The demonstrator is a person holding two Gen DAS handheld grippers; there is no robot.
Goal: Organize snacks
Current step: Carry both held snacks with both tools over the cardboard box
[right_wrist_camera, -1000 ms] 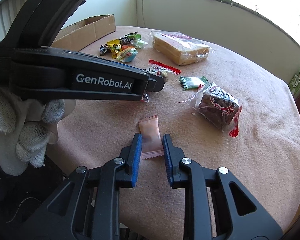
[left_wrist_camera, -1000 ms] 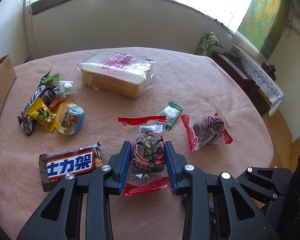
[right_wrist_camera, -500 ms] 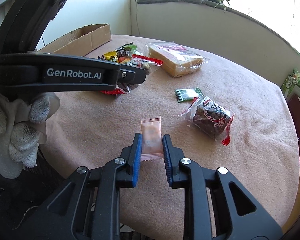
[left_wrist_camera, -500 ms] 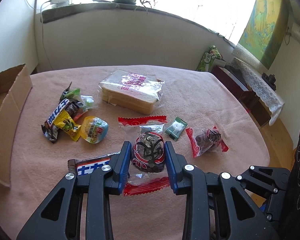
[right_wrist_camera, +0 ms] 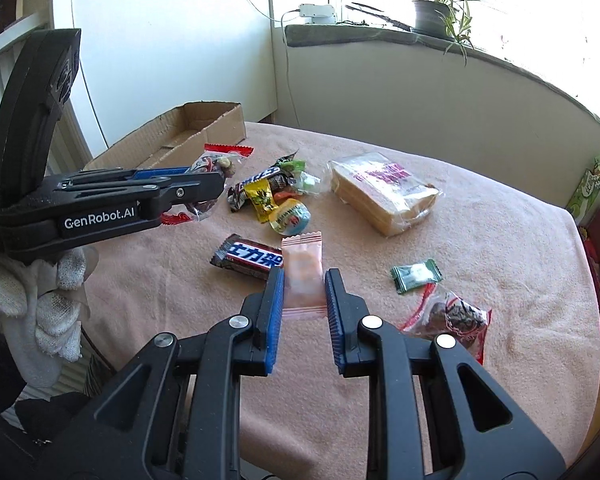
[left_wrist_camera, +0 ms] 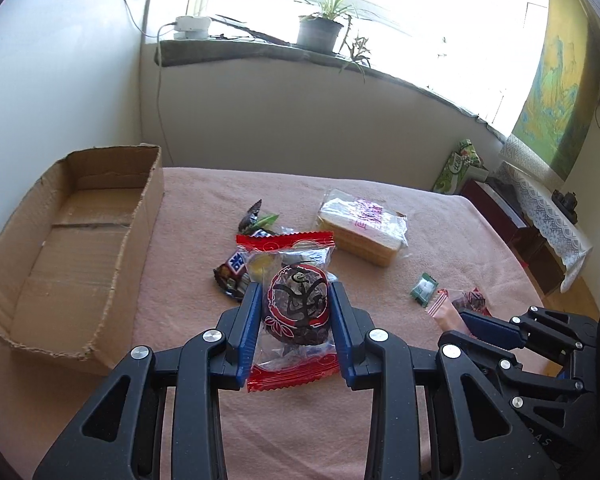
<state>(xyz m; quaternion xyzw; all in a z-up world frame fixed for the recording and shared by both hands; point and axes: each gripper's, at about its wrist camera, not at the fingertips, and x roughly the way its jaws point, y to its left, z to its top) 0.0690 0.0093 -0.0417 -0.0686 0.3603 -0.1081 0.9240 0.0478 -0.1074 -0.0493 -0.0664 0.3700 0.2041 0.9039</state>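
Step in hand: we had both snacks lifted off the table (left_wrist_camera: 440,236) and were carrying them, by our reading, toward the cardboard box (left_wrist_camera: 72,256).
Left hand-held gripper (left_wrist_camera: 296,312): clamped on the red-edged pastry packet (left_wrist_camera: 294,304), pads pressing its sides, packet hanging clear of the cloth just right of the box.
Right hand-held gripper (right_wrist_camera: 303,300): nearly together, pinching the pink sachet (right_wrist_camera: 302,272) by its lower half.
Box: open and empty as far as we could see, at the table's left edge.
Left on the table: bread bag (right_wrist_camera: 384,190), chocolate bar (right_wrist_camera: 248,258), green candy (right_wrist_camera: 416,274), a second pastry (right_wrist_camera: 456,316), a small candy pile (right_wrist_camera: 272,196).
Next move: we judged the pastry had to clear the box wall before release, the sachet after it.
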